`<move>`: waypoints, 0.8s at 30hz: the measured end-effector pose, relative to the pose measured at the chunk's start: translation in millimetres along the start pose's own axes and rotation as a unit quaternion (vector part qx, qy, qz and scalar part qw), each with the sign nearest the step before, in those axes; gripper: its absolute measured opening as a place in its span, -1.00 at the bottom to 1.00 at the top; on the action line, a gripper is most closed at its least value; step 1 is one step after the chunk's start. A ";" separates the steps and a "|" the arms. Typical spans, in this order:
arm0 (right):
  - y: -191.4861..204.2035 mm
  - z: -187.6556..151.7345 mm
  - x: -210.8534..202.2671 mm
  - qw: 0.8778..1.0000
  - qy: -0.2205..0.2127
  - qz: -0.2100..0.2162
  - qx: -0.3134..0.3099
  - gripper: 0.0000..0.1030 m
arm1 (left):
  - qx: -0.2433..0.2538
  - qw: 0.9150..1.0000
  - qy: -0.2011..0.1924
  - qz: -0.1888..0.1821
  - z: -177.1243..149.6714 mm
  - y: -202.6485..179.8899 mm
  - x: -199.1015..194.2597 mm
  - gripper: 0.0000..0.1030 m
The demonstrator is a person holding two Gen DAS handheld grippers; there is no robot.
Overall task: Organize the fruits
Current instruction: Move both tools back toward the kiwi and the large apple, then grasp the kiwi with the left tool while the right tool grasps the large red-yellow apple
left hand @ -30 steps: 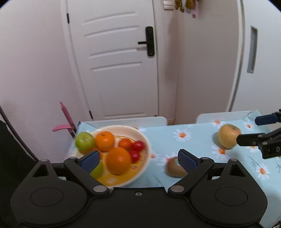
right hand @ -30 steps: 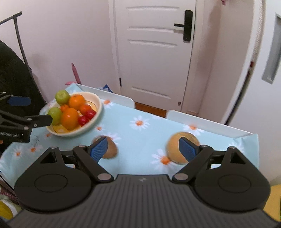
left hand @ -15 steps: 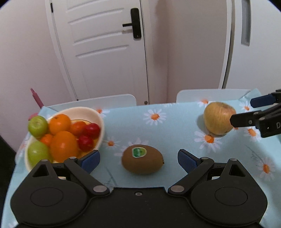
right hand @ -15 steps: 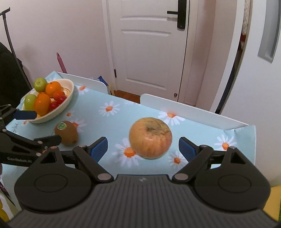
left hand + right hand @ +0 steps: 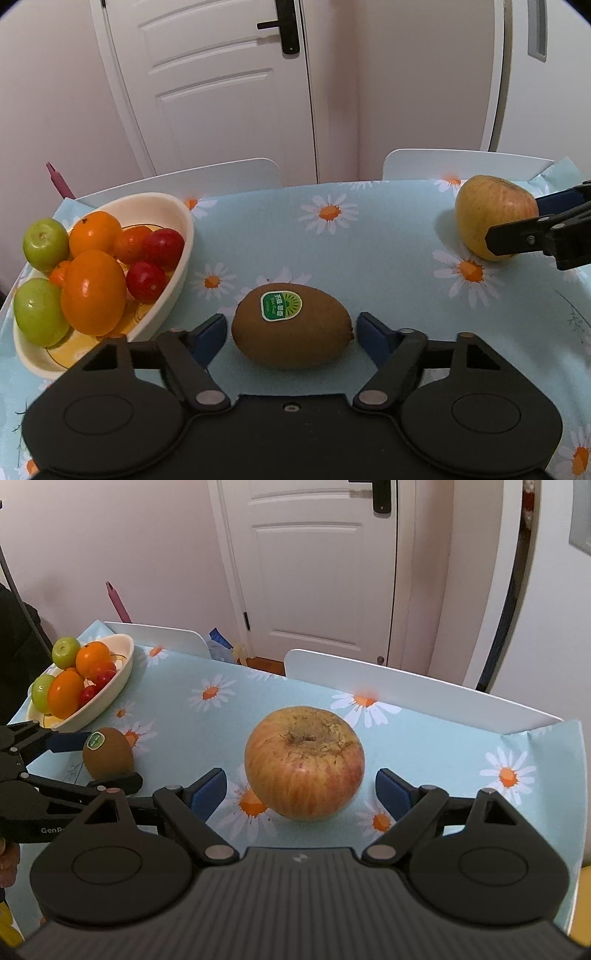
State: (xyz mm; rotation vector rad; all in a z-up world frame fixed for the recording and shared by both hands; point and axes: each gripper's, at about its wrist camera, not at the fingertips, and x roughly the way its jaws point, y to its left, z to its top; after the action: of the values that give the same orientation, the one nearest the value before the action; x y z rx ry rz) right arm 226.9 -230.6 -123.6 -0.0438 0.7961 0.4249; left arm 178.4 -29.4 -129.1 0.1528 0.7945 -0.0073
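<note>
A brown kiwi (image 5: pixel 291 326) with a green sticker lies on the daisy tablecloth between the fingers of my open left gripper (image 5: pixel 290 334); the pads are close to it but apart. A yellow-red apple (image 5: pixel 304 762) stands between the fingers of my open right gripper (image 5: pixel 301 794), not touched. The kiwi (image 5: pixel 107 753) and the left gripper also show at the left of the right wrist view. The apple (image 5: pixel 491 216) shows at the right of the left wrist view. A cream bowl (image 5: pixel 177 218) holds oranges, green fruits and red tomatoes.
The table carries a light blue cloth (image 5: pixel 369 258) with daisies. Two white chair backs (image 5: pixel 406 686) stand along its far edge. A white door (image 5: pixel 221 85) and pale walls lie behind. A pink stick (image 5: pixel 118 602) leans at the far left.
Both grippers have moved down and forward. The kiwi now sits between the left fingers and the apple between the right fingers. The left fingers have narrowed around the kiwi.
</note>
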 end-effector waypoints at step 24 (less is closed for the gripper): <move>3.8 6.3 17.0 1.000 0.001 -0.013 0.004 0.85 | -0.005 1.000 0.000 0.000 -8.1 1.2 -11.8 0.36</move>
State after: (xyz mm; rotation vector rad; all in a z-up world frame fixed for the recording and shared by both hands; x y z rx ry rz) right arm 240.3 -219.9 -130.7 -0.0467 0.7990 0.3974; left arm 164.5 -27.6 -126.2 0.1426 0.7936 -0.0025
